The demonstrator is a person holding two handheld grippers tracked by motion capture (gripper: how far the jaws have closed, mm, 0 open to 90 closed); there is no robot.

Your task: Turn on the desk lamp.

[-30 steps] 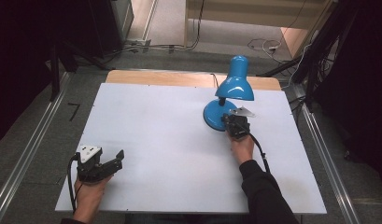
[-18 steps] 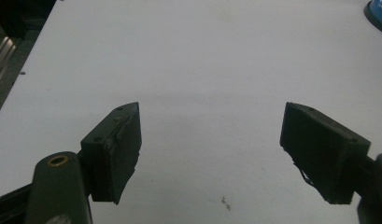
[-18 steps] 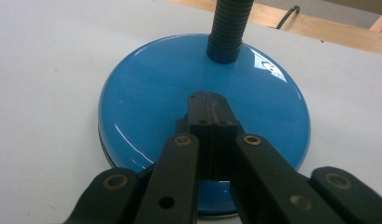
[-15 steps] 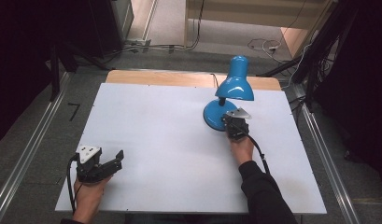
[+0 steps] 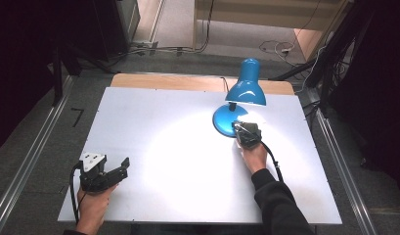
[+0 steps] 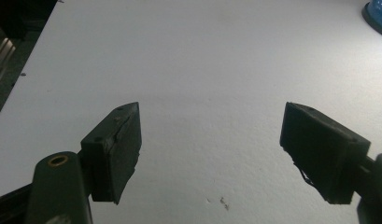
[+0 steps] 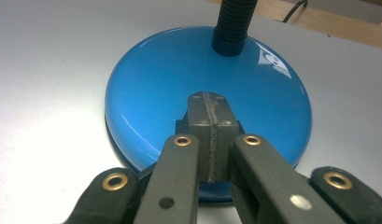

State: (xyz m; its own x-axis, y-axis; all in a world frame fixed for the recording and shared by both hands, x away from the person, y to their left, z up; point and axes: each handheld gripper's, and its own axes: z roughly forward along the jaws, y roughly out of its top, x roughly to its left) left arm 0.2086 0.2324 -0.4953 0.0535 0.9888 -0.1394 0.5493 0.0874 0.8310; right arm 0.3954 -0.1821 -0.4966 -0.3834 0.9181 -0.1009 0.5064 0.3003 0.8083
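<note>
A blue desk lamp stands at the back right of the white table (image 5: 153, 107). Its shade (image 5: 247, 86) points down and throws a bright pool of light on the table. My right gripper (image 5: 239, 128) is shut, jaws pressed flat together with nothing between them. In the right gripper view its tips (image 7: 209, 105) rest on the top of the round blue lamp base (image 7: 146, 93), just in front of the black ribbed neck (image 7: 230, 25). My left gripper (image 5: 123, 165) lies low at the table's near left, open, and the left gripper view shows its jaws (image 6: 209, 149) wide apart over bare table.
A wooden strip (image 5: 173, 81) runs along the table's far edge. Metal rails (image 5: 31, 161) flank the table on both sides. Cables (image 5: 276, 48) lie on the floor behind. An edge of the lamp base (image 6: 378, 11) shows at the top right of the left gripper view.
The lamp has come on: a bright patch now lies on the table under and left of the shade. Both hands and grippers stay where they were.
</note>
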